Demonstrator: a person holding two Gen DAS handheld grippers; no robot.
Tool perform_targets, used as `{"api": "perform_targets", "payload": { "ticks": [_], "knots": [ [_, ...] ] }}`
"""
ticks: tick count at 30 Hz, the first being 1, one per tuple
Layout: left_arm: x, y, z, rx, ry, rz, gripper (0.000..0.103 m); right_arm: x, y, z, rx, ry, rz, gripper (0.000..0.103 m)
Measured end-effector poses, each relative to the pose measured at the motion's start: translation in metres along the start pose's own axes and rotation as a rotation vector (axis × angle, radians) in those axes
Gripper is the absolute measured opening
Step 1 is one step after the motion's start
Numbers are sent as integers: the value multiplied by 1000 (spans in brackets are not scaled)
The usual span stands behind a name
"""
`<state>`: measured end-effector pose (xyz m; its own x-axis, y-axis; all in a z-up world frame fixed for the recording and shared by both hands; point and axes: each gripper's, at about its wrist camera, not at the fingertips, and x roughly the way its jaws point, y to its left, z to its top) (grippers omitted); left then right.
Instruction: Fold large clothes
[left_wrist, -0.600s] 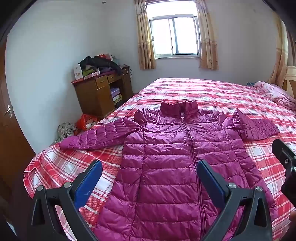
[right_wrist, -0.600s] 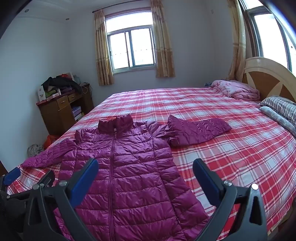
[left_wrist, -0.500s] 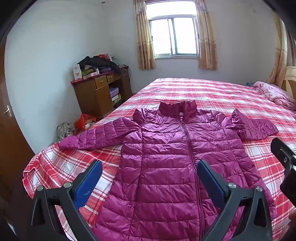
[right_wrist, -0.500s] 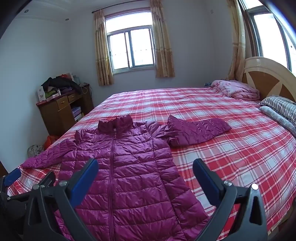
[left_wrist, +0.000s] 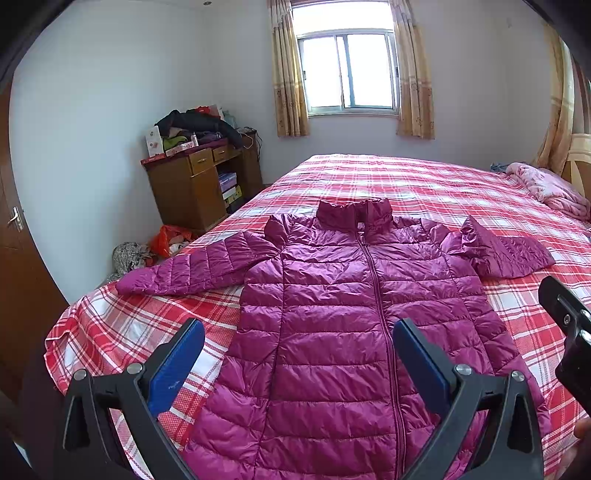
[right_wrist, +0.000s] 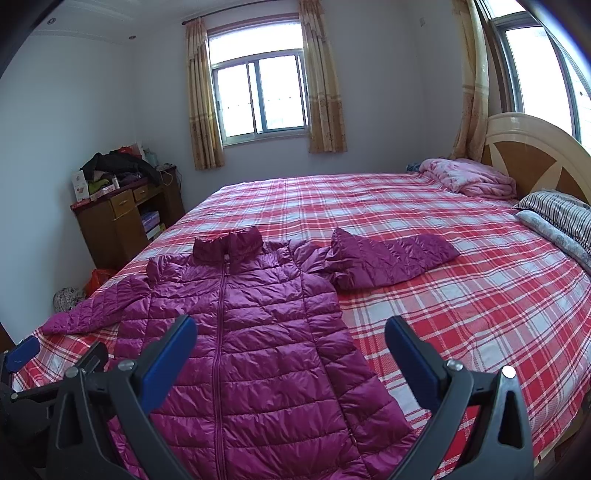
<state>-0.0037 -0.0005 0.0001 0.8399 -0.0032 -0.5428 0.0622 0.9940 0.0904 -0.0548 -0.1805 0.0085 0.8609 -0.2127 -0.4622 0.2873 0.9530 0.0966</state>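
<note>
Magenta puffer jacket (left_wrist: 332, 314), zipped, flat on plaid bed (left_wrist: 424, 181).
Left gripper (left_wrist: 297, 354) and right gripper (right_wrist: 290, 349) spread, empty; collar at 12 o'clock.

One magenta puffer jacket (left_wrist: 332, 332) lay on one bed (right_wrist: 480, 295); two grippers, the left gripper (left_wrist: 298, 354) and the right gripper (right_wrist: 291, 345), stood over it; there were two windows (one only partly seen), one wooden cabinet (left_wrist: 192, 184), one pink blanket (right_wrist: 469, 177) and two pillows (right_wrist: 557, 218).
</note>
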Motion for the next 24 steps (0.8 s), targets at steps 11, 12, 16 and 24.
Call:
{"api": "perform_targets", "payload": {
  "ticks": [11,12,16,24],
  "knots": [
    [-1,-1,0,-3,1,-2,102,1,0,0,2,7,4,103],
    [-1,-1,1,-3,3,-2,102,1,0,0,2,9,5,103],
    [-1,-1,0,-3,1,-3,102,1,0,-1,6,13,7,103],
    [-2,0,1,-4,3,-3,102,1,1,-1,5,18,8,103]
  ]
}}
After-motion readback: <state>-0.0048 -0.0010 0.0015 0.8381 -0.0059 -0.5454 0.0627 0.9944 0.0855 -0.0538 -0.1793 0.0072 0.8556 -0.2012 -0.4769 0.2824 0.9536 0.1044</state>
